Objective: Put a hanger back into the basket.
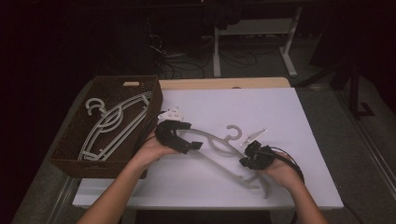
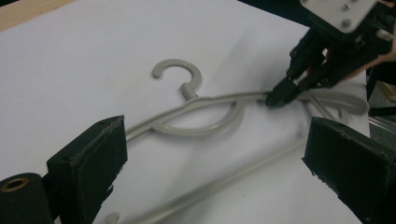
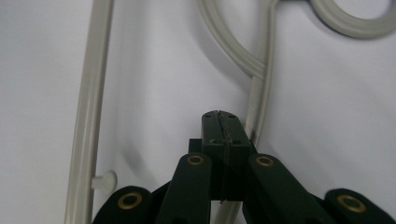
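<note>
Work with the grey hanger [image 1: 224, 149], lying flat on the white table sheet [image 1: 261, 107] between the two tools. Use the right gripper [image 1: 247, 161], clenched with nothing between its jaws, as a pusher: tips set against the hanger's upper arm [image 3: 259, 88], just beside the looped brace. Press low and level so the closed tips do not ride over the thin rod. Bring the left gripper [image 1: 187, 135], released and spread wide, down around the near shoulder of the hanger [image 2: 205, 105], one jaw to either side, and close only once the rod sits squarely between the pads. Expect a light, springy, slippery frame. Lift toward the brown basket [image 1: 154, 100] to the left gripper's outer side, beside the hangers [image 1: 112, 123] already inside.

Hard to judge whether the right tips truly touch the rod or hover just above. Hanger's far end tucked under the right hand; room beyond the table too dark to read.
</note>
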Available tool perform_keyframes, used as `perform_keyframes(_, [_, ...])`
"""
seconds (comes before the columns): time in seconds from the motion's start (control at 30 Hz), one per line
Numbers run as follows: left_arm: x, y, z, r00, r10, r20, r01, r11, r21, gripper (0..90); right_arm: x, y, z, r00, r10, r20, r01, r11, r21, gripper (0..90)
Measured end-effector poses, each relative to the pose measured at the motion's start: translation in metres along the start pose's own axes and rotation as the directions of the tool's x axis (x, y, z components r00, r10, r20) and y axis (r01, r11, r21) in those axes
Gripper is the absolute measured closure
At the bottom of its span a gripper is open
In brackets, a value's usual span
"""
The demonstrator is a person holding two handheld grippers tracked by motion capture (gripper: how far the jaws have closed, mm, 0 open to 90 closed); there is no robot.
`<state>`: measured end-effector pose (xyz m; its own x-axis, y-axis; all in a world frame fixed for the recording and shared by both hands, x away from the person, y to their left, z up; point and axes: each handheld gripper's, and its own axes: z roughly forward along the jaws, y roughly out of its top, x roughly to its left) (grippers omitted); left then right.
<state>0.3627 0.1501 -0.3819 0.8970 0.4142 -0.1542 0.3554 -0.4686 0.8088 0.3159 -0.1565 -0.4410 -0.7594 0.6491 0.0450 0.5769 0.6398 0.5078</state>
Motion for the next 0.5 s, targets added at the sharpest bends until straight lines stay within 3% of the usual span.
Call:
perform_keyframes(0.13, [0.0,0.0,0.001,1.0,-0.001,0.001,0.001,1.0,0.001,5.5,-0.017,-0.004,-0.003,0.9978,0.031,0.059,-0.032,0.9995,0.007,89.0])
perform_keyframes(0.3, [0.0,0.0,0.001,1.0,0.0,0.002,0.0,1.0,0.003,5.5,-0.043,-0.007,-0.006,0.9843,0.076,0.159,-0.08,0.9967,0.016,89.0])
perform_keyframes(0.5, [0.0,0.0,0.001,1.0,-0.003,0.001,0.003,1.0,0.003,5.5,-0.058,-0.013,-0.01,0.9755,0.126,0.181,-0.127,0.9919,-0.007,89.0])
